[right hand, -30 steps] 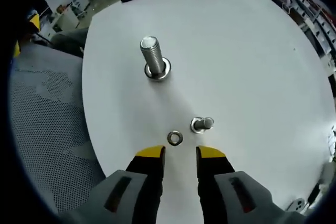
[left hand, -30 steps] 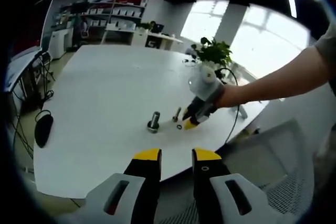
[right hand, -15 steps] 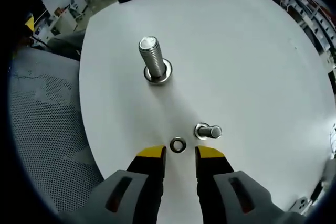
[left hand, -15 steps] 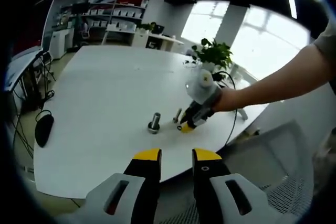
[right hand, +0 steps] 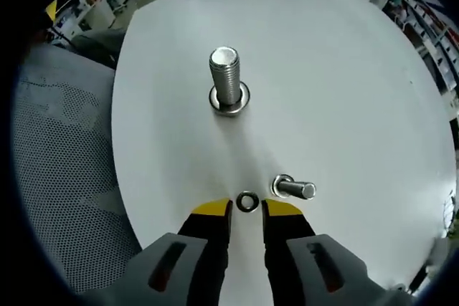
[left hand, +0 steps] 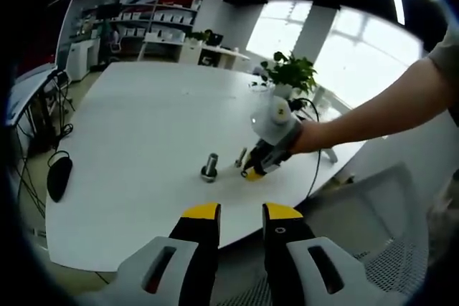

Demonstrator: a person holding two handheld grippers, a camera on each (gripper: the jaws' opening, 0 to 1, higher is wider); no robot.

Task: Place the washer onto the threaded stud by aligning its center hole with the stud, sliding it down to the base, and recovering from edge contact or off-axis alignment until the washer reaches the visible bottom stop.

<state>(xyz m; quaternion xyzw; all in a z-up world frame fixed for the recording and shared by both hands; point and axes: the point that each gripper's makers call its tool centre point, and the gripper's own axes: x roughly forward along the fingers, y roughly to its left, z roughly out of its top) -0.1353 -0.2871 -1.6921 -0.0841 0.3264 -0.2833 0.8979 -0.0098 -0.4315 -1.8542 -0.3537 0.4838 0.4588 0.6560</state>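
A steel threaded stud (right hand: 228, 82) stands upright on the white table (right hand: 344, 69), its head down as a wide base. Nearer to me a small washer (right hand: 247, 201) lies flat on the table. It sits just between the yellow tips of my right gripper (right hand: 247, 211), which is open with a narrow gap on each side of the washer. In the left gripper view the right gripper (left hand: 255, 171) is tipped down at the table right of the stud (left hand: 210, 165), held by a hand. My left gripper (left hand: 241, 213) hangs open off the table's near edge, holding nothing.
A short bolt (right hand: 292, 188) lies on its side right of the washer. A grey mesh chair (right hand: 57, 177) stands close to the table edge. A black mouse (left hand: 59, 176) lies at the table's left rim, and a potted plant (left hand: 290, 72) stands at the far side.
My right gripper has come down and forward until the washer sits between its tips, and its jaws have narrowed. The left gripper has stayed put.
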